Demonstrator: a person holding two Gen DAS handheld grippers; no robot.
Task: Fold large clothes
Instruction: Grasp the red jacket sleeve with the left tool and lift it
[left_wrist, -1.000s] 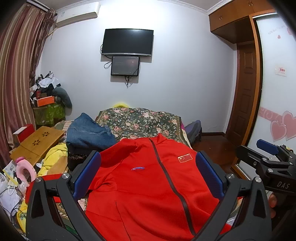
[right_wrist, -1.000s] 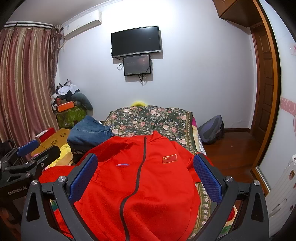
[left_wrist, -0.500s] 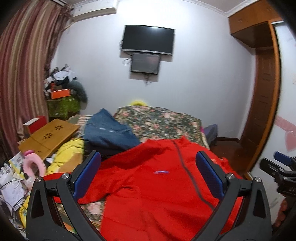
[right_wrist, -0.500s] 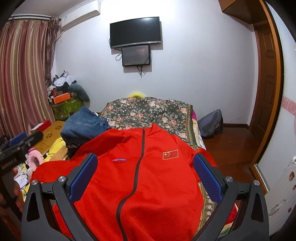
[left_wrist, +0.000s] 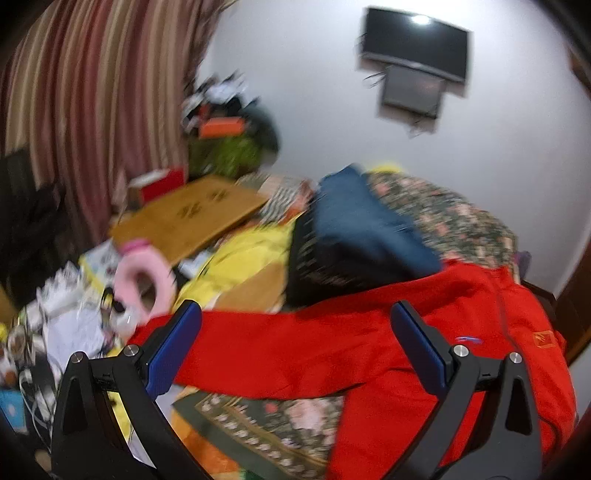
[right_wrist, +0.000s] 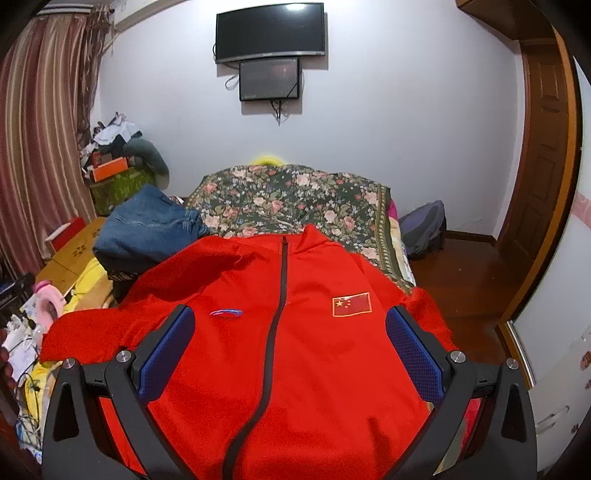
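A large red zip jacket (right_wrist: 295, 350) with a flag patch lies front up on the floral bed cover (right_wrist: 295, 199). Its left sleeve (left_wrist: 266, 347) stretches out to the left across the bed. My left gripper (left_wrist: 295, 354) is open and empty, held above that sleeve. My right gripper (right_wrist: 291, 350) is open and empty, held above the jacket's chest, with the zip running between its blue pads. The jacket's right sleeve hangs over the bed's right edge, mostly hidden.
Folded blue jeans (right_wrist: 147, 229) lie on a dark garment left of the jacket's collar. A wooden lap table (left_wrist: 188, 218), a pink ring toy (left_wrist: 144, 280), yellow cloth and clutter lie to the left. A backpack (right_wrist: 424, 229) and a wooden door (right_wrist: 543, 166) are to the right.
My left gripper has swung left, from over the jacket's body to over the left sleeve; its view is blurred. My right gripper has moved slightly closer over the chest. Both stayed open.
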